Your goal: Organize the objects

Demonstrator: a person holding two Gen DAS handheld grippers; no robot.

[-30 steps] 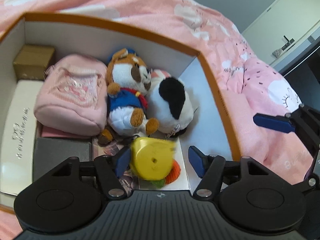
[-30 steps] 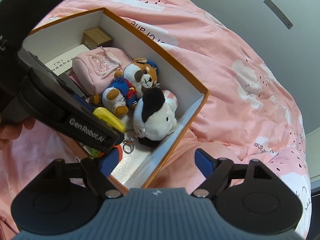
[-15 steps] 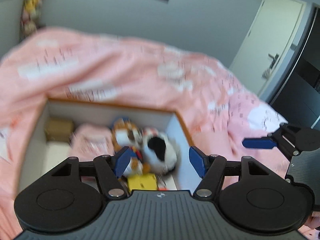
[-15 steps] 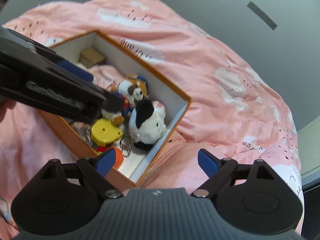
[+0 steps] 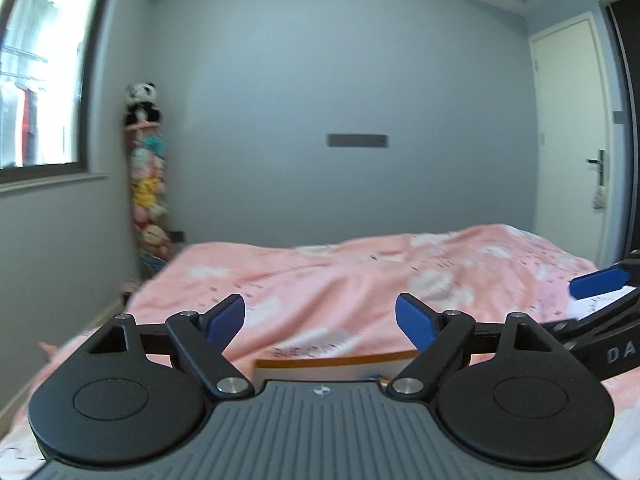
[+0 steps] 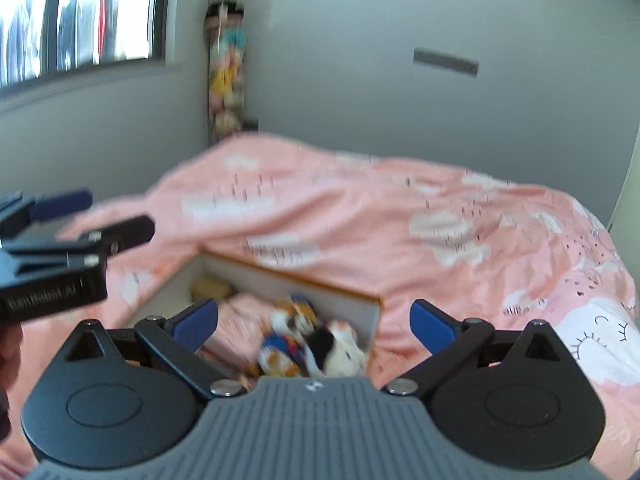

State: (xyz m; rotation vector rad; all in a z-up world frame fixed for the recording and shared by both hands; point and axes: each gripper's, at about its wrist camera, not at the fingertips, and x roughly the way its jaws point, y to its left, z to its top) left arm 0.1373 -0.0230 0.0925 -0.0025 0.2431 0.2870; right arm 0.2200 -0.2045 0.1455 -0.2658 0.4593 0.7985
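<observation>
An orange-rimmed white box (image 6: 304, 280) sits on the pink bed. In the right wrist view it holds a brown-and-blue plush (image 6: 286, 344), a black-and-white plush (image 6: 334, 350), a pink pouch (image 6: 240, 316) and a small tan box (image 6: 210, 289), all blurred. My right gripper (image 6: 314, 322) is open and empty, raised above the box's near end. My left gripper (image 5: 320, 318) is open and empty, raised and pointing level at the far wall; only the box's far rim (image 5: 336, 360) shows under it. The left gripper also shows at the left of the right wrist view (image 6: 72, 216).
The pink quilt (image 5: 360, 276) covers the bed. A tall column of plush toys (image 5: 146, 184) stands in the far left corner under a window (image 5: 40, 64). A white door (image 5: 568, 140) is at the right. The right gripper's fingertip (image 5: 598, 282) shows at the right edge.
Both grippers have lifted and tilted up away from the box. The left one released the yellow toy into the box and now faces the far wall.
</observation>
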